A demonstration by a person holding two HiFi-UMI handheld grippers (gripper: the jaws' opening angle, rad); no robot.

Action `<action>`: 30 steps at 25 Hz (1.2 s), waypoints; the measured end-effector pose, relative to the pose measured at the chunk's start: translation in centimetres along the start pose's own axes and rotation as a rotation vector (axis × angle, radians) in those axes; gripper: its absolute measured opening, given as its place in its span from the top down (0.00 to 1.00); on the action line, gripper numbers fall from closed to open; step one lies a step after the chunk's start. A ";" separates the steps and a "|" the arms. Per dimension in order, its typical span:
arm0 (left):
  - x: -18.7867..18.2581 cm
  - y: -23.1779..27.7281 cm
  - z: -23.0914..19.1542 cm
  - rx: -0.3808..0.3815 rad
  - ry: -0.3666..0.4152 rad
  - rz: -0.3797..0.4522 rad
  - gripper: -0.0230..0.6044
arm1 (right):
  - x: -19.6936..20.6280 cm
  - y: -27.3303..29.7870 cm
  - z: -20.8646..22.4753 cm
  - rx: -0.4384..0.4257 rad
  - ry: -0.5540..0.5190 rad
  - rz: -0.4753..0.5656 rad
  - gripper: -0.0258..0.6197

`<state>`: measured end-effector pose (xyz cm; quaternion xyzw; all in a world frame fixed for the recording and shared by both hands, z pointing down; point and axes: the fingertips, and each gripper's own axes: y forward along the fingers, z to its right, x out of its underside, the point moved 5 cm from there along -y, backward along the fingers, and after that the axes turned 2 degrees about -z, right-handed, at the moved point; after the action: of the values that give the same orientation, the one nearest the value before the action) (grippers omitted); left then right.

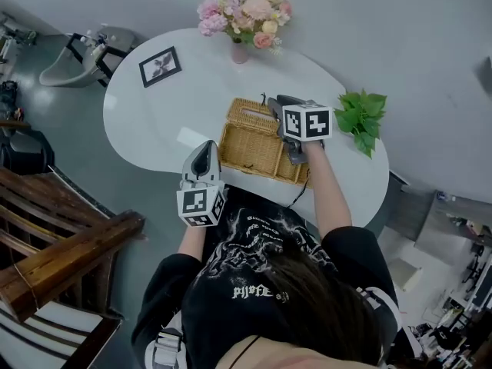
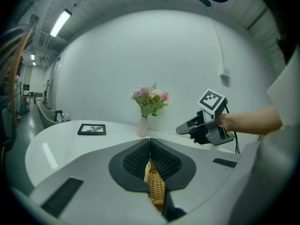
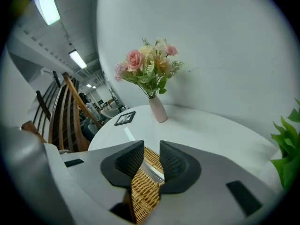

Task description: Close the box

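The wicker box (image 1: 250, 148) sits on the white table (image 1: 154, 114), close to the table's near edge and directly in front of the person. From the head view its top shows a smaller rear section and a larger front section; whether the lid is fully seated cannot be told. The left gripper (image 1: 206, 147) is positioned just beside the box's left front corner, low and near the table edge. In the left gripper view the left gripper's (image 2: 150, 142) two pads meet at their tips with nothing caught between them, and a strip of the box's weave (image 2: 157, 191) shows only through the gap lower down. The right gripper (image 1: 273, 106) is over the rear right portion of the box, the person's forearm reaching across the box's right side. In the right gripper view the right gripper's (image 3: 151, 149) pads stand clearly apart, with the box's weave (image 3: 143, 193) and a pale strip on it visible between and below them; the pads do not press on it. Also on the table: a vase of flowers (image 1: 244, 18) at the far edge, a small picture frame (image 1: 160, 66) to the far left, and a green plant (image 1: 361, 114) at the right edge. A wooden chair (image 1: 54, 237) stands off the table on the left.
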<state>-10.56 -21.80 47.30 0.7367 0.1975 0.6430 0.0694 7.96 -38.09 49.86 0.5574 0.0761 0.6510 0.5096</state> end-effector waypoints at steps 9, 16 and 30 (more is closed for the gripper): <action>0.1 1.6 -3.4 0.002 -0.029 -0.042 0.93 | -0.6 5.4 1.9 0.086 0.041 -0.133 0.75; 0.7 2.0 -4.6 0.005 -0.053 -0.062 0.93 | -0.4 9.2 3.0 0.097 0.072 -0.240 0.75; -0.8 3.6 -5.9 0.054 -0.065 -0.032 0.93 | 0.4 13.9 4.4 0.133 0.122 -0.433 0.75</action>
<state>-15.68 -26.30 48.86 0.7556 0.2240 0.6120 0.0661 3.51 -46.33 60.98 0.5201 0.2674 0.5527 0.5938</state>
